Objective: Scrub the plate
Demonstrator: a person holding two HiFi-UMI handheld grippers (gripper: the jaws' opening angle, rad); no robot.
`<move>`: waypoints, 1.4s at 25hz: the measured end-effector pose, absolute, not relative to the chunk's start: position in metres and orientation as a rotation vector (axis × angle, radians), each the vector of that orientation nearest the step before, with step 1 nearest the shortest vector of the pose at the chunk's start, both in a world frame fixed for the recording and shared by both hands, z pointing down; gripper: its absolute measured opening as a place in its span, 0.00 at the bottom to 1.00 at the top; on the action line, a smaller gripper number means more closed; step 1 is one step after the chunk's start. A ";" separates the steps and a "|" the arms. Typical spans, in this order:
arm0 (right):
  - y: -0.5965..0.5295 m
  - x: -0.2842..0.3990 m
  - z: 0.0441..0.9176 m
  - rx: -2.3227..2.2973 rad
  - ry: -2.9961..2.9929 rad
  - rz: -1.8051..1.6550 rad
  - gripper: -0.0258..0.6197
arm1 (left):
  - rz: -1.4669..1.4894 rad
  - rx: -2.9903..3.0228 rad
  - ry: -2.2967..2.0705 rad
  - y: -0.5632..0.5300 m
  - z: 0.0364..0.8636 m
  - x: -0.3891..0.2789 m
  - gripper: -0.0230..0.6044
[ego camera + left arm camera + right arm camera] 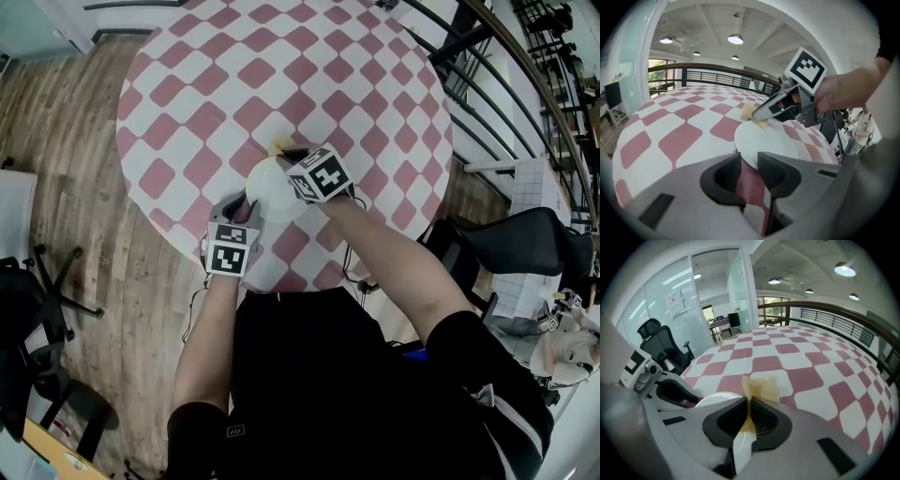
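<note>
A white plate (270, 190) lies on the pink-and-white chequered round table (206, 84), near its front edge. My left gripper (246, 204) is shut on the plate's near rim; in the left gripper view the plate (771, 140) runs out from between the jaws of the left gripper (749, 166). My right gripper (286, 152) is shut on a yellow sponge (279, 145) and holds it at the plate's far rim. The right gripper view shows the sponge (761, 386) pinched by the right gripper (749, 416), with the plate (717, 400) just below and left.
A metal railing (487, 84) curves round the table's right side. Black office chairs stand at the left (37, 319) and right (534, 244) on the wooden floor. The rest of the tabletop (670, 126) carries nothing else in view.
</note>
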State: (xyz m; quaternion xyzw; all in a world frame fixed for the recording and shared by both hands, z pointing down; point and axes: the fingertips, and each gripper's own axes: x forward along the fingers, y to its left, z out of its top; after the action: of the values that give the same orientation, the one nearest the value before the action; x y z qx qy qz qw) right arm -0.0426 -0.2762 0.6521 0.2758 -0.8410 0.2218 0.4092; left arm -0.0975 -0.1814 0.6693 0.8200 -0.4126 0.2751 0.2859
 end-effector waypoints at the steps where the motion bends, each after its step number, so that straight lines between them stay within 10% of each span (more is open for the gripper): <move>1: -0.276 -0.035 0.646 0.707 -2.133 0.596 0.10 | 0.733 2.191 -1.103 -0.182 0.669 -0.098 0.22; 35: -0.158 -0.014 0.657 0.348 -2.101 0.824 0.10 | 0.738 2.160 -1.115 -0.184 0.670 -0.100 0.22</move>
State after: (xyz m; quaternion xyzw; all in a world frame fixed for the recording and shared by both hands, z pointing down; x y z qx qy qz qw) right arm -0.0142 -0.1577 0.6566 0.1384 -0.8368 0.3281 0.4159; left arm -0.0996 -0.1836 0.6702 0.8122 -0.4192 0.2775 0.2959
